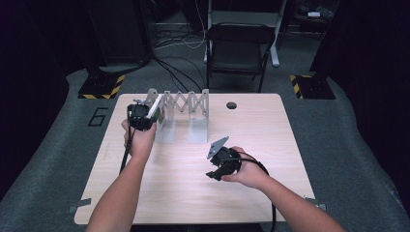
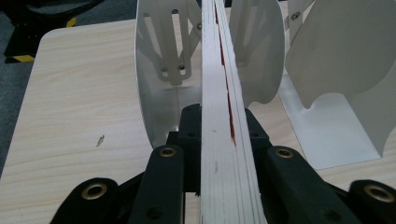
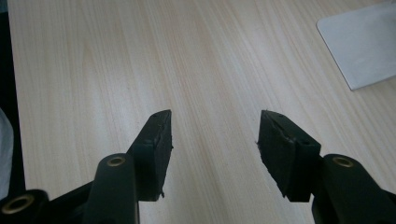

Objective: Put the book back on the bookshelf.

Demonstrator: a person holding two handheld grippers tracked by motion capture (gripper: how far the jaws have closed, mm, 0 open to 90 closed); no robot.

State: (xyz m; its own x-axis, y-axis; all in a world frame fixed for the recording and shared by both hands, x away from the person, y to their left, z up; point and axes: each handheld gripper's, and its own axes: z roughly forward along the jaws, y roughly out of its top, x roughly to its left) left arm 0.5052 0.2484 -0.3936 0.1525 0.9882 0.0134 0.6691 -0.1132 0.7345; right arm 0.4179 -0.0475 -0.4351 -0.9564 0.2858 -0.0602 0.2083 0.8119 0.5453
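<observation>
L tool (image 1: 145, 116) is clamped on a thin white book w/ red showing at its edge (image 2: 224, 116), held edge-up, long axis aimed between the plates of the white metal folding rack (image 1: 186, 113) just ahead. R tool (image 3: 212, 149), farther off, is held open & empty over the pale wooden table (image 1: 193, 193).

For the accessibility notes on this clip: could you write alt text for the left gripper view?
The left gripper is shut on a thin book, seen edge-on with pale pages and a red streak, its black fingers pressing both sides. Ahead stands a white metal expanding book rack with curved dividers on a light wooden table, the book pointing into a gap between two dividers.
</observation>
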